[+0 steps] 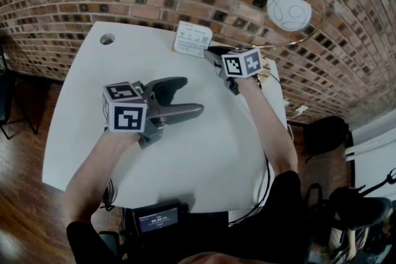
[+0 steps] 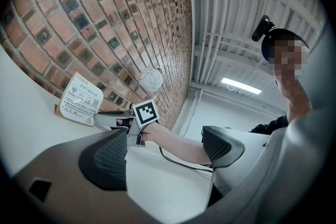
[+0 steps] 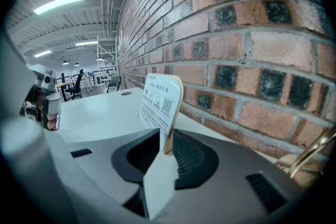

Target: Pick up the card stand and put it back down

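The card stand (image 1: 193,39), a white printed card on a thin wooden base, is near the back edge of the white table (image 1: 204,157), close to the brick wall. My right gripper (image 1: 213,56) is shut on it. In the right gripper view the card (image 3: 160,101) stands upright, pinched between the two dark pads (image 3: 191,157). Whether its base touches the table I cannot tell. My left gripper (image 1: 189,96) hovers over the middle of the table, lying on its side, open with nothing between its jaws. The left gripper view shows the card stand (image 2: 80,99) and the right gripper (image 2: 113,119) ahead.
A brass lamp with a white globe (image 1: 289,8) rises at the table's back right. A round cable hole (image 1: 107,39) is at the back left corner. A small device with a screen (image 1: 158,217) sits below the front edge. A black cable (image 1: 267,176) trails off the right side.
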`<state>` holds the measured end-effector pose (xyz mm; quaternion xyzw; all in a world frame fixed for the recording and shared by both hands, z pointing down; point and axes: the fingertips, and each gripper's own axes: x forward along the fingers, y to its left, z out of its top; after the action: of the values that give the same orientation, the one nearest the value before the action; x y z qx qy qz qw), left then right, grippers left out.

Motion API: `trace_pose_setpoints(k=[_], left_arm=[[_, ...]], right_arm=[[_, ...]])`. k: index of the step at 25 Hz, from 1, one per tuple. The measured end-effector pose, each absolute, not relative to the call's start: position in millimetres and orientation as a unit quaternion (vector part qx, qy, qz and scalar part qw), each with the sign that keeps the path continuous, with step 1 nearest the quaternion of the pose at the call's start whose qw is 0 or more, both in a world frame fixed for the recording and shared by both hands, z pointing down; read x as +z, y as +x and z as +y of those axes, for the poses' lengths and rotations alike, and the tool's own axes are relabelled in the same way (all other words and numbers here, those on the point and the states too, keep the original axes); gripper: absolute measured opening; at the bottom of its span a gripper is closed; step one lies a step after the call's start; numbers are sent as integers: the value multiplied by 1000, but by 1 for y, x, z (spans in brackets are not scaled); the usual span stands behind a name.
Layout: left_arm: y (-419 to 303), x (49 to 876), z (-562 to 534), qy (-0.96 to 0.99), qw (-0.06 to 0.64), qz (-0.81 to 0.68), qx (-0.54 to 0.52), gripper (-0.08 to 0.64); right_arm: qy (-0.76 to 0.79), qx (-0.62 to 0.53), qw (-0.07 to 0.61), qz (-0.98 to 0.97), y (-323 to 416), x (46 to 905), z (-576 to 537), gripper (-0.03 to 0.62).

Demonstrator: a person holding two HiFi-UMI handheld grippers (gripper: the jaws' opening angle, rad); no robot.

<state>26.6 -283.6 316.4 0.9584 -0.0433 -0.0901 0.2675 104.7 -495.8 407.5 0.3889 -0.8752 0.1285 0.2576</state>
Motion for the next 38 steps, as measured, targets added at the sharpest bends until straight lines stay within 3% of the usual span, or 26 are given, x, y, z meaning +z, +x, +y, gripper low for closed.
trace_pose_setpoints(k=[10, 16, 24, 38], left_arm=[[28, 315, -278, 959, 266, -38, -91, 446], [32, 315, -273, 959, 268, -29, -89, 446], [32, 304, -267, 959, 268, -32, -93, 446], [38, 283, -227, 966, 241, -19, -89, 446]], right_arm=[[414, 151, 223, -870, 117, 393, -478, 106], [380, 169, 161, -895, 99, 367, -442, 101], [326, 170, 101, -924, 79, 330, -386, 43], [297, 146, 38, -943, 69, 286, -316, 20]])
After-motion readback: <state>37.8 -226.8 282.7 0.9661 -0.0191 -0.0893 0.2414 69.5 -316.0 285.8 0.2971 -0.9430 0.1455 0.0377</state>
